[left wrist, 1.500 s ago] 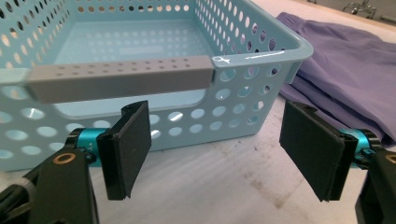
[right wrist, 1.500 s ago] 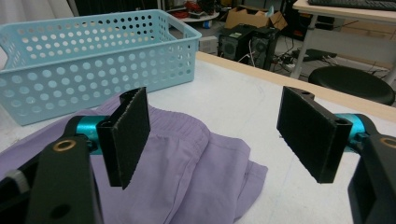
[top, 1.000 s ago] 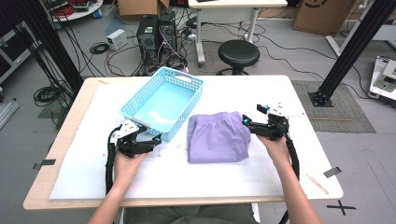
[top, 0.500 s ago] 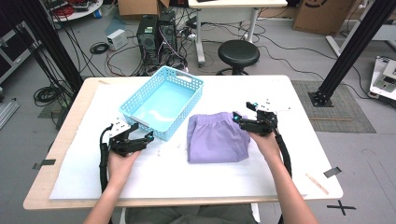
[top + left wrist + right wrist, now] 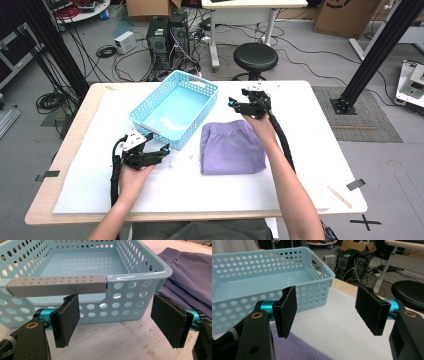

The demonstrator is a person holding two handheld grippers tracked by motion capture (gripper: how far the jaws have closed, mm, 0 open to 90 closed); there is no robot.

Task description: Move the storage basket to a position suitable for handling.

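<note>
a white mat [image 5: 300, 150] covers the wooden table; cables and computers crowd the floor behind the blue basket [image 5: 175, 107]. beside the basket lies the purple garment [image 5: 232, 147], its far edge probably under the right gripper [image 5: 239, 103], whose empty jaws have just been narrowing. left gripper [image 5: 159, 145] released.

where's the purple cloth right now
In the high view the folded purple cloth lies on the white table cover, just right of the blue basket and below the right gripper.
</note>
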